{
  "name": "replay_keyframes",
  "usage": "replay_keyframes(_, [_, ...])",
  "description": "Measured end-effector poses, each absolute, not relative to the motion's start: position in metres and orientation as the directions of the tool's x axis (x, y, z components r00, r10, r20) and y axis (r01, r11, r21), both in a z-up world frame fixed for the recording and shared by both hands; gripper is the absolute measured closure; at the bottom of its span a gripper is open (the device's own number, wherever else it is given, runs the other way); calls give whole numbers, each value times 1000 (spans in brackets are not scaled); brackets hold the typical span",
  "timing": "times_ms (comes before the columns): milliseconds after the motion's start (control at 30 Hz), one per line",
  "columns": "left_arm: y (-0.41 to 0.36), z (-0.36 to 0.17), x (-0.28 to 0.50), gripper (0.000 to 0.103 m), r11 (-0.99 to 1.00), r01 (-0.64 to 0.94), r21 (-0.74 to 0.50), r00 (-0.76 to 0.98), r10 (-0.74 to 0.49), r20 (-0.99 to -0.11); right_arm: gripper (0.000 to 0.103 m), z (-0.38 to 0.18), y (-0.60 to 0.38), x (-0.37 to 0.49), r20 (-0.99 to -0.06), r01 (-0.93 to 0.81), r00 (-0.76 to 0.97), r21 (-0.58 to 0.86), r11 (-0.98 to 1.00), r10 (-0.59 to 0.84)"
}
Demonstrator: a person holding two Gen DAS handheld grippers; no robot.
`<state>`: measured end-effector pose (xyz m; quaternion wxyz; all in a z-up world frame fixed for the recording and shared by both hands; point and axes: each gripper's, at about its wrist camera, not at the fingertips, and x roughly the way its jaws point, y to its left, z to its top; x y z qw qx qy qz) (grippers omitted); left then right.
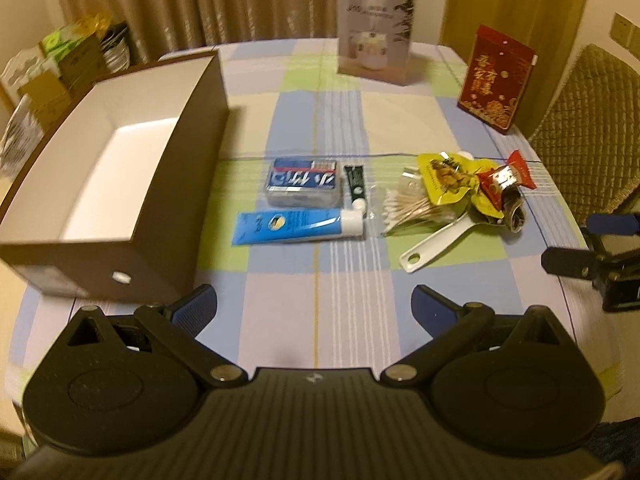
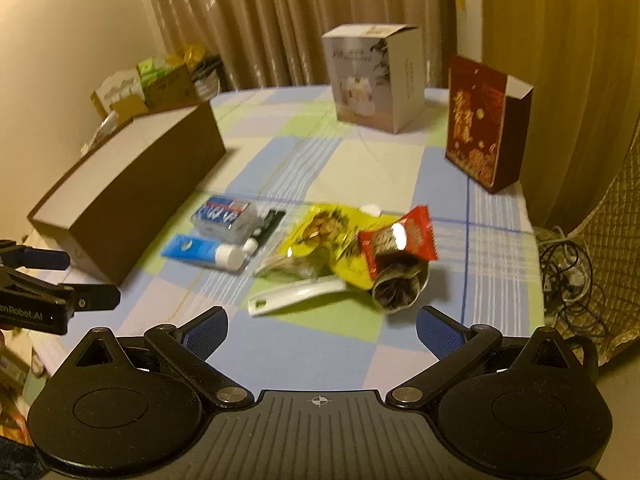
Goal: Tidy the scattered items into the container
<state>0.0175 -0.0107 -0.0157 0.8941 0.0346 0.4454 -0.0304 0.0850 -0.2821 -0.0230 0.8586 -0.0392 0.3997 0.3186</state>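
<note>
An open brown box (image 1: 180, 128) (image 2: 132, 172) with a white inside stands at the table's left, nothing visible in it. Scattered mid-table lie a blue tube (image 1: 296, 224) (image 2: 200, 252), a blue-labelled plastic case (image 1: 304, 184) (image 2: 224, 216), a small dark tube (image 1: 356, 188), a bag of cotton swabs (image 1: 416, 208), a white scoop (image 1: 436, 244) (image 2: 296, 296), a yellow snack packet (image 1: 448, 180) (image 2: 324, 232), a red wrapper (image 1: 512, 176) (image 2: 404, 240) and a crumpled dark roll (image 2: 396, 284). My left gripper (image 1: 316, 308) and right gripper (image 2: 322, 332) hover open over the near table, holding nothing.
A white printed carton (image 1: 376, 32) (image 2: 372, 80) and a red-and-gold carton (image 1: 496, 80) (image 2: 480, 124) stand at the far side. A quilted chair (image 1: 588, 128) sits right of the table, cables (image 2: 568, 276) beside it. Boxes (image 2: 148, 84) are stacked behind the brown box.
</note>
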Motion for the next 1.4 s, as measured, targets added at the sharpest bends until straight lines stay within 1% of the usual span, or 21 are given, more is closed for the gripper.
replay_keyframes(167, [-17, -21, 30, 6, 983, 168, 75, 633, -49, -773, 0, -27, -287, 96, -720, -564, 471, 199, 802, 510])
replay_keyframes(233, [-20, -24, 37, 10, 971, 219, 100, 639, -66, -766, 0, -31, -288, 100, -729, -563, 469, 189, 805, 499])
replay_keyframes(300, [-23, -29, 46, 12, 953, 277, 120, 638, -90, -765, 0, -35, -290, 105, -739, -561, 463, 182, 807, 489])
replay_keyframes(433, [-28, -42, 63, 25, 916, 371, 154, 616, -119, -779, 0, -43, -296, 116, -757, -536, 453, 190, 822, 471])
replay_keyframes(600, [-32, -60, 86, 32, 872, 452, 189, 579, -125, -806, 0, -53, -306, 131, -782, -489, 442, 202, 848, 441])
replay_keyframes(667, [-34, -70, 96, 40, 848, 481, 223, 566, -106, -818, 0, -55, -308, 136, -790, -470, 437, 207, 858, 430])
replay_keyframes(700, [-35, -74, 100, 47, 838, 493, 235, 560, -99, -823, 0, -57, -309, 139, -794, -462, 435, 209, 862, 425])
replay_keyframes(733, [-35, -78, 105, 49, 830, 503, 243, 556, -94, -826, 0, -57, -310, 141, -797, -455, 433, 210, 865, 421])
replay_keyframes(1067, [-38, -107, 137, 50, 749, 583, 316, 514, -38, -857, 0, -70, -315, 157, -833, -384, 404, 220, 897, 378])
replay_keyframes(1200, [-36, -116, 146, 53, 746, 607, 274, 462, -50, -886, 0, -73, -314, 161, -842, -374, 395, 219, 901, 368])
replay_keyframes(1300, [-33, -117, 150, 54, 752, 608, 255, 453, -65, -889, 0, -74, -313, 162, -846, -373, 388, 219, 902, 366])
replay_keyframes(1400, [-34, -117, 150, 59, 757, 603, 252, 451, -63, -891, 0, -76, -311, 163, -847, -377, 383, 221, 899, 369])
